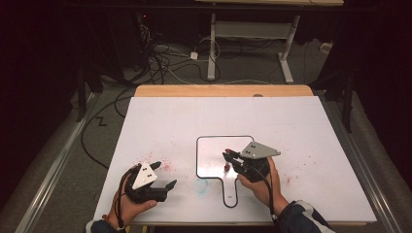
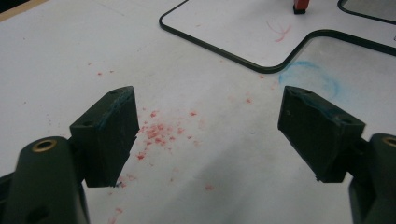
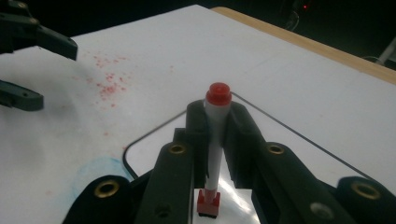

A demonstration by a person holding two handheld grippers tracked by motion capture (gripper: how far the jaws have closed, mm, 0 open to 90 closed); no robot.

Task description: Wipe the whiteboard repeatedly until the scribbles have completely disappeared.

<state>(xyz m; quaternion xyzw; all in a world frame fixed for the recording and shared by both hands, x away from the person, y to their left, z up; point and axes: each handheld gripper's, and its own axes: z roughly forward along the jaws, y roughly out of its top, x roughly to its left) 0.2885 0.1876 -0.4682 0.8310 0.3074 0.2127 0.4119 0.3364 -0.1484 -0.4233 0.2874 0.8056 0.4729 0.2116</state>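
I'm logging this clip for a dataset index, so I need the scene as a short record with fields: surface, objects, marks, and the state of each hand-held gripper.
surface: white table top with a wooden far edge
board: small handled whiteboard with a dark rim, lying flat
marker: red-capped marker, standing upright over the board
marks: red specks and a blue smudge on the table
left hand-held gripper: open, holding nothing, above the red specks
right hand-held gripper: shut on the marker

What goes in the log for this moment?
left tool: open, empty | right tool: shut on marker | marker over whiteboard
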